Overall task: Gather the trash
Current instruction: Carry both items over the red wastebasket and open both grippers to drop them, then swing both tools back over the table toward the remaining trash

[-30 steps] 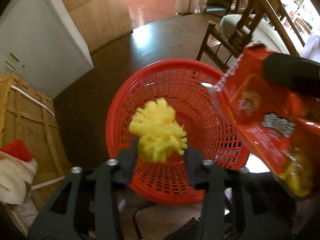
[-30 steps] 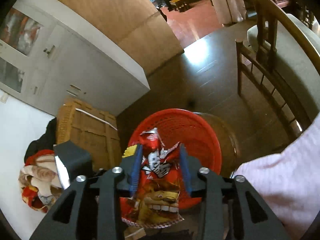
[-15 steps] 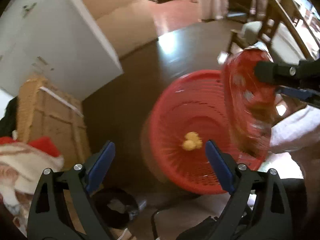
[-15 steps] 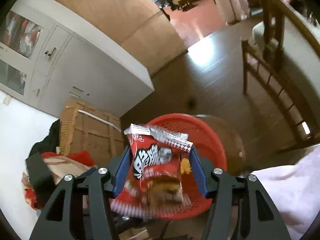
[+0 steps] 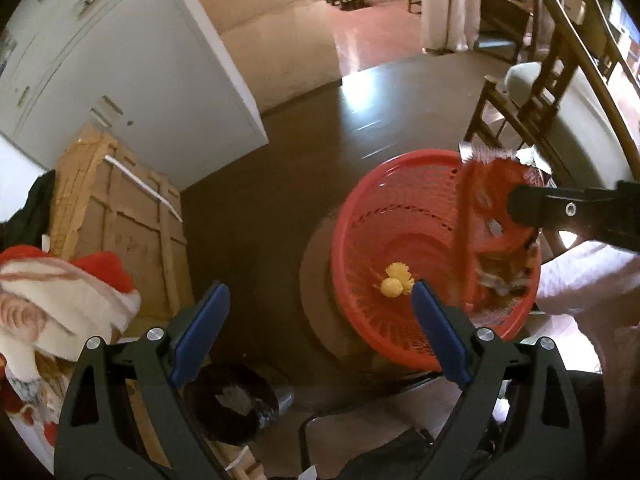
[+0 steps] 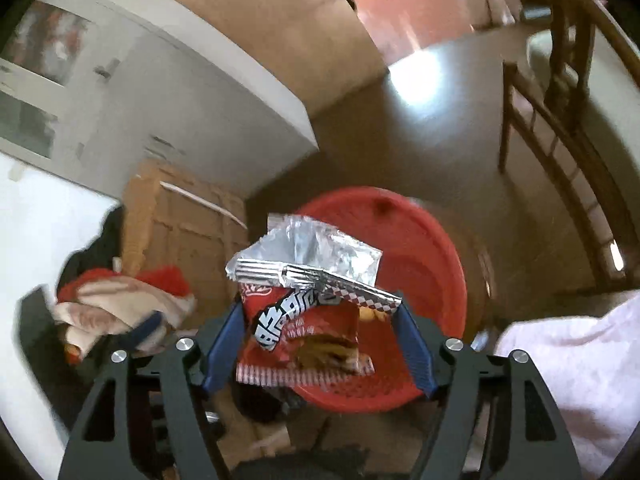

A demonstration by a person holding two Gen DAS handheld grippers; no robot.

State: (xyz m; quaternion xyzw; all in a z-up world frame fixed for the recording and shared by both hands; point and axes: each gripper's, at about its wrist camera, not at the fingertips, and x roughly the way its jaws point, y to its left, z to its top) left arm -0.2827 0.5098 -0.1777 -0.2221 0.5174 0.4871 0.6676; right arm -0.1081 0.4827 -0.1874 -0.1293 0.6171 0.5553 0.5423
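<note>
left gripper (image 5: 316, 312): jaws spread wide, blue pads showing, nothing between them. It hangs above the floor, just left of the basket.

right gripper (image 6: 320, 344): jaws fairly wide apart with the snack bag sitting between the blue pads. Can't really tell if the pads touch the bag or it's loose, so no call on the grip.

snack bag (image 6: 304, 320): red packet with a torn silver top, over the basket's near rim. In the left wrist view (image 5: 484, 232) it's a blurred red sheet down inside the right half of the basket.

writing: big white blocky characters outlined in black across the bag, look Chinese, but too smeared to read. No brand I can make out.

red basket (image 5: 360, 240): plastic mesh, sitting on a round brownish stand.

yellow trash (image 5: 394, 282): small crumpled lump lying on the basket's bottom.

cardboard box (image 5: 120, 216): against the white cabinet (image 5: 132, 72), faint scribbles on the side, unreadable.

hard to see: right wrist view is motion-blurred; the bag hides most of the basket's inside there.
</note>
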